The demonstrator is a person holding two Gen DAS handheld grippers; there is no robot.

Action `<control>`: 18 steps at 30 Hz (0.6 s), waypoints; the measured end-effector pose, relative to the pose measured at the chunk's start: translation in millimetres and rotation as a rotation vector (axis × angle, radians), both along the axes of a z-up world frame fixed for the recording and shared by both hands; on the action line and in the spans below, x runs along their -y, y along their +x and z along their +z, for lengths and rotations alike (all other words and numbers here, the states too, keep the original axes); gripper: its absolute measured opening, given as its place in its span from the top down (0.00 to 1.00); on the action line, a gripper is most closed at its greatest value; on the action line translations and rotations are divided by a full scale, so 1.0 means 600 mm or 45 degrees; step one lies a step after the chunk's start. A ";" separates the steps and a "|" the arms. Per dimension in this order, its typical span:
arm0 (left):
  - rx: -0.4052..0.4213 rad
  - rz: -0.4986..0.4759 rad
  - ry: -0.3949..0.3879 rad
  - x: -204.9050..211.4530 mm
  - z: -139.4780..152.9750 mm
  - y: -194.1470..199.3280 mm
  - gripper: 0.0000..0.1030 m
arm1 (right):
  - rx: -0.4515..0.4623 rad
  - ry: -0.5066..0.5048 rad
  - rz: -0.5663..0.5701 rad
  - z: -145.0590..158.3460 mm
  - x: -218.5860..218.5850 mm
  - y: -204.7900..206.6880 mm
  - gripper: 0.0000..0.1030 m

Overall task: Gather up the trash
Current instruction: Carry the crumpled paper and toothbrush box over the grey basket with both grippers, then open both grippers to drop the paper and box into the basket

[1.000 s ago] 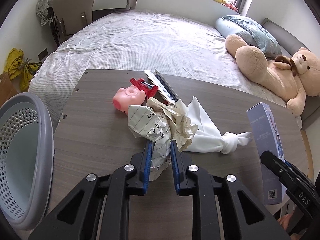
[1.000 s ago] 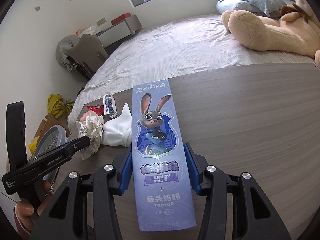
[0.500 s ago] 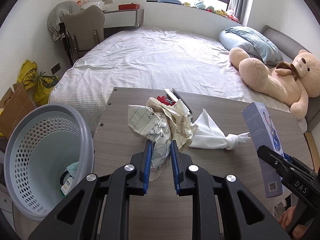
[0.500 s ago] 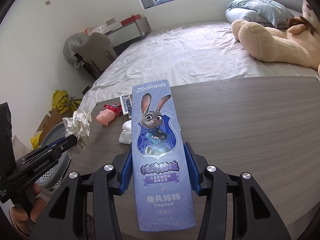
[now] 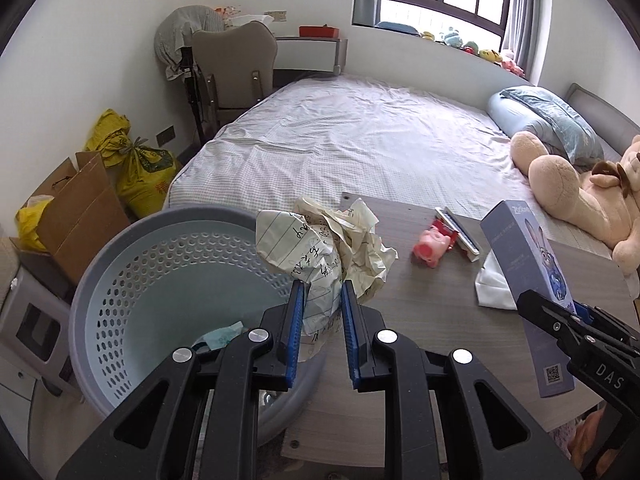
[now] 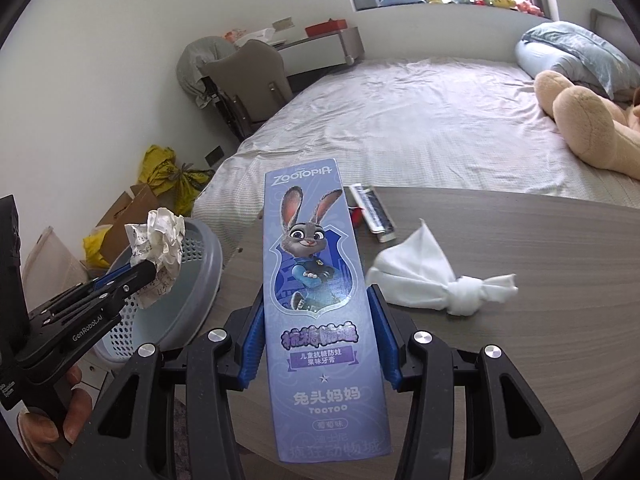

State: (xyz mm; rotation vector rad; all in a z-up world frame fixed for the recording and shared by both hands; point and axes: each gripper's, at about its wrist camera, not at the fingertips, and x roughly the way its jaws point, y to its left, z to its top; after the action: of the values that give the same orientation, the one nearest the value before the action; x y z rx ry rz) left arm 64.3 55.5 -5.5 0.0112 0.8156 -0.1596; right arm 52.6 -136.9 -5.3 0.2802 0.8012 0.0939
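Crumpled paper (image 5: 324,248) hangs over the perforated basket (image 5: 132,280) holding some scraps (image 5: 222,336).

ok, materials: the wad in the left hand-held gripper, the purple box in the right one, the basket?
Crumpled lined-paper wad: thin matte paper, with ruled lines, handwriting and sharp creases. Purple rabbit-print toothpaste box: printed cardboard, apparently glossy, with flat faces and crisp edges. Grey round perforated basket: likely moulded plastic, given its uniform holes and smooth rim.

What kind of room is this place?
Most likely a bedroom, perhaps a child's: a wide bed with a pillow, a big teddy bear lying on it, and small plush toys along the window sill.
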 end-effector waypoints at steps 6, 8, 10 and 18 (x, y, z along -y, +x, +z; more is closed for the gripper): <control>-0.025 0.083 0.028 -0.080 -0.007 0.015 0.82 | 0.005 0.024 0.133 0.007 -0.080 0.047 0.55; -0.032 0.110 0.045 -0.102 -0.008 0.019 0.82 | 0.004 0.036 0.181 0.008 -0.109 0.060 0.55; -0.040 0.134 0.058 -0.122 -0.010 0.023 0.82 | -0.007 0.038 0.231 0.007 -0.138 0.074 0.55; -0.078 0.205 0.083 -0.177 -0.024 0.028 0.82 | -0.059 0.030 0.384 -0.010 -0.234 0.115 0.55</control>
State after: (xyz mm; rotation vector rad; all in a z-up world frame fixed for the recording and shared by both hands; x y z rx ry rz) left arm 80.8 161.5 -19.8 0.0017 0.8787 0.0188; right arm 121.4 3.4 -11.2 0.1830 0.8848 0.3812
